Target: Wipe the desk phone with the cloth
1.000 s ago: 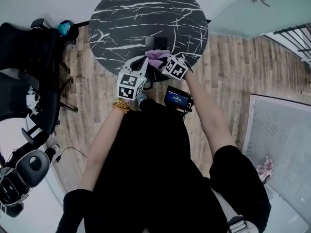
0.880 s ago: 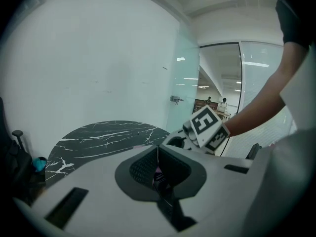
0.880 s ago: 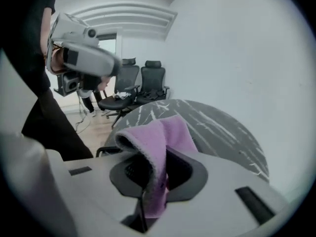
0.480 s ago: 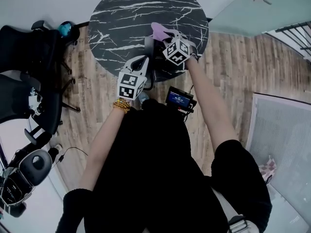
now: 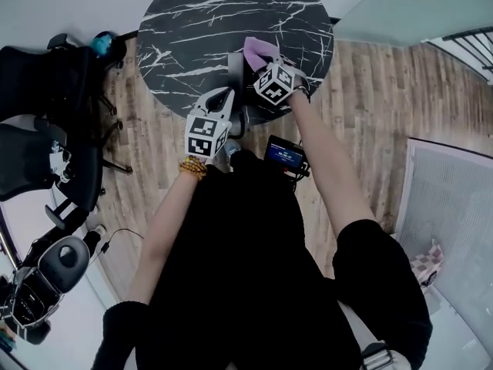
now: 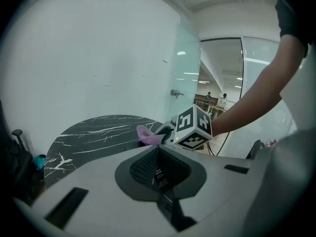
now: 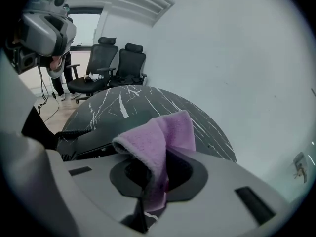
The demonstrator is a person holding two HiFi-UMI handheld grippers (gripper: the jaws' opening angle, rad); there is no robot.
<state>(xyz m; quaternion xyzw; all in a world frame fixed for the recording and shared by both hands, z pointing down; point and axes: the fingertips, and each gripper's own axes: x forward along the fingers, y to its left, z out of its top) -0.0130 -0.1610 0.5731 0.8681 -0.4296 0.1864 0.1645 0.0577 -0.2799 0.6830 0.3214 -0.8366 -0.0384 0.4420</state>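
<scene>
Our right tongs (image 5: pixel 263 57), gripping the purple cloth (image 5: pixel 258 47), moved forward over the desk phone (image 7: pixel 106 132); left tongs (image 5: pixel 224 96) closed, empty; we'd wipe lightly.

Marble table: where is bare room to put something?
Beyond the black desk phone, the far half and left side of the round black marble table lie bare. The near edge is crowded: phone, purple cloth in the right tongs, left tongs.

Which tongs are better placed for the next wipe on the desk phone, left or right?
Right. The right tongs are shut on the purple cloth, and it hangs close to the phone. The left tongs are shut with nothing between them, so they could not wipe.
</scene>
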